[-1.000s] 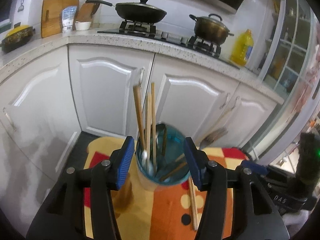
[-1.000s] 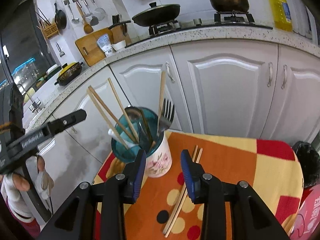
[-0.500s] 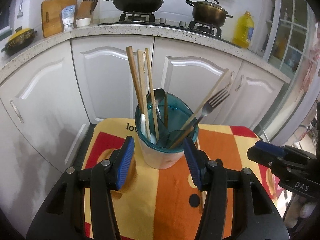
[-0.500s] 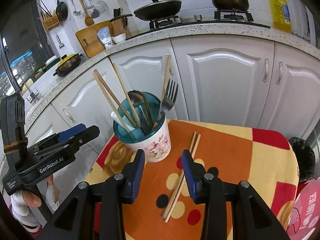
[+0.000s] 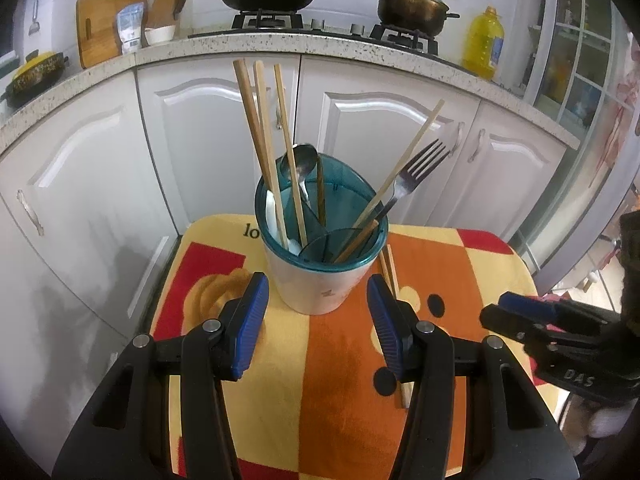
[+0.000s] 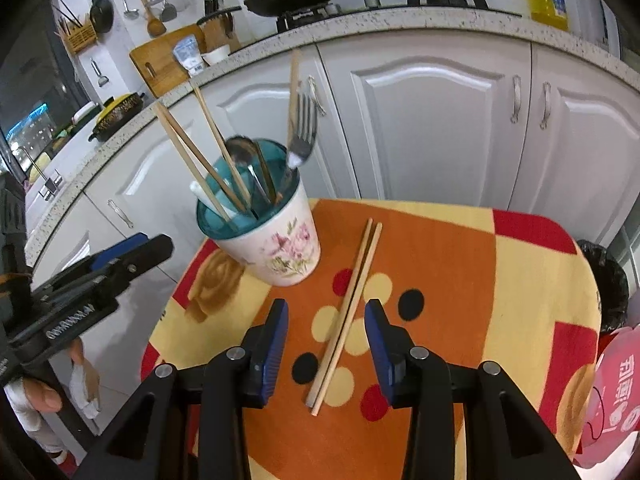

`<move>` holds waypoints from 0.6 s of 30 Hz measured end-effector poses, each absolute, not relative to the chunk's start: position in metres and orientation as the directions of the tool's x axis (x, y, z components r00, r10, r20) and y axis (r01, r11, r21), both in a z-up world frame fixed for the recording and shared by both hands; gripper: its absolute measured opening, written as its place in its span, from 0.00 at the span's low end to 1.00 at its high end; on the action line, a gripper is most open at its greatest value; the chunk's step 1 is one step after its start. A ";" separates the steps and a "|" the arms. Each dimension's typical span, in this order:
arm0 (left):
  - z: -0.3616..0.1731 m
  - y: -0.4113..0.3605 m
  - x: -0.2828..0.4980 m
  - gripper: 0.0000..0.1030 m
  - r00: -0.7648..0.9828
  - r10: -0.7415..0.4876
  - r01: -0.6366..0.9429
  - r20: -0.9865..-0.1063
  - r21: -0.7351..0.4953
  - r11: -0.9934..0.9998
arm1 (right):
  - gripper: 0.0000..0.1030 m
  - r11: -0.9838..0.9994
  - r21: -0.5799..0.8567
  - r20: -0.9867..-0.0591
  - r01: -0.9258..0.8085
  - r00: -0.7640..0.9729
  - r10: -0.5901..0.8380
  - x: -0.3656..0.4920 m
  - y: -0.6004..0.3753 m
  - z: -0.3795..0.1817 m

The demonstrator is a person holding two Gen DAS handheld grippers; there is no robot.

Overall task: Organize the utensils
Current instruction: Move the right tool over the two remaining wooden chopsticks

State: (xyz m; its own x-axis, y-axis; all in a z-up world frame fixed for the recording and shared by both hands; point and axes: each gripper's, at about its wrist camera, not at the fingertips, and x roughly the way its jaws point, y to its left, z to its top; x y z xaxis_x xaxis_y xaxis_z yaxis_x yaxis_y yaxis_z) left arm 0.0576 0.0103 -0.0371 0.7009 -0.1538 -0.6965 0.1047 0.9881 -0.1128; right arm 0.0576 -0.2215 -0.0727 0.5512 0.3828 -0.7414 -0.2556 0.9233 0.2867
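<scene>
Grabbing the two chopsticks [image 6: 348, 312] lying flat on the tabletop [image 6: 460, 280] beside the cup [image 6: 276, 240], the right hand-held gripper [image 6: 326, 340], released and empty, may pinch only one, so the other rolls away.

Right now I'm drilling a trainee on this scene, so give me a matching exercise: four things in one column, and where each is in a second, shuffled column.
Things:
1. fork
2. pair of chopsticks
3. oil bottle
4. utensil holder

Places:
A. on the counter beside the stove
B. standing on the patterned cloth
C. tines up, inside the holder
D. lying flat on the cloth, in line with the right gripper's jaws

Pairs: 1-C, 2-D, 3-A, 4-B
</scene>
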 end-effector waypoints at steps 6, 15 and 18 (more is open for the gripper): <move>-0.051 0.016 0.059 0.49 0.676 -0.155 0.085 -0.721 -0.133 0.987 | 0.26 0.929 0.316 -0.806 -0.191 0.463 0.369 0.079 -0.222 -0.129; -0.078 0.018 0.063 0.49 0.623 -0.162 0.065 -0.765 -0.156 0.986 | 0.18 0.938 0.270 -0.852 -0.216 0.400 0.337 0.110 -0.196 -0.168; -0.084 0.020 0.065 0.49 0.611 -0.162 0.059 -0.775 -0.160 0.985 | 0.16 0.948 0.239 -0.862 -0.212 0.402 0.307 0.113 -0.197 -0.174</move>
State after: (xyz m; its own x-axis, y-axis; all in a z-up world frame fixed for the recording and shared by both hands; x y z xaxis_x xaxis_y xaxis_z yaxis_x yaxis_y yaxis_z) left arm 0.0649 0.0205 -0.0844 0.6113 -0.1623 -0.7746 0.0594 0.9854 -0.1596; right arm 0.1128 -0.1969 -0.1741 0.4022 0.3073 -0.8624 -0.2120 0.9476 0.2388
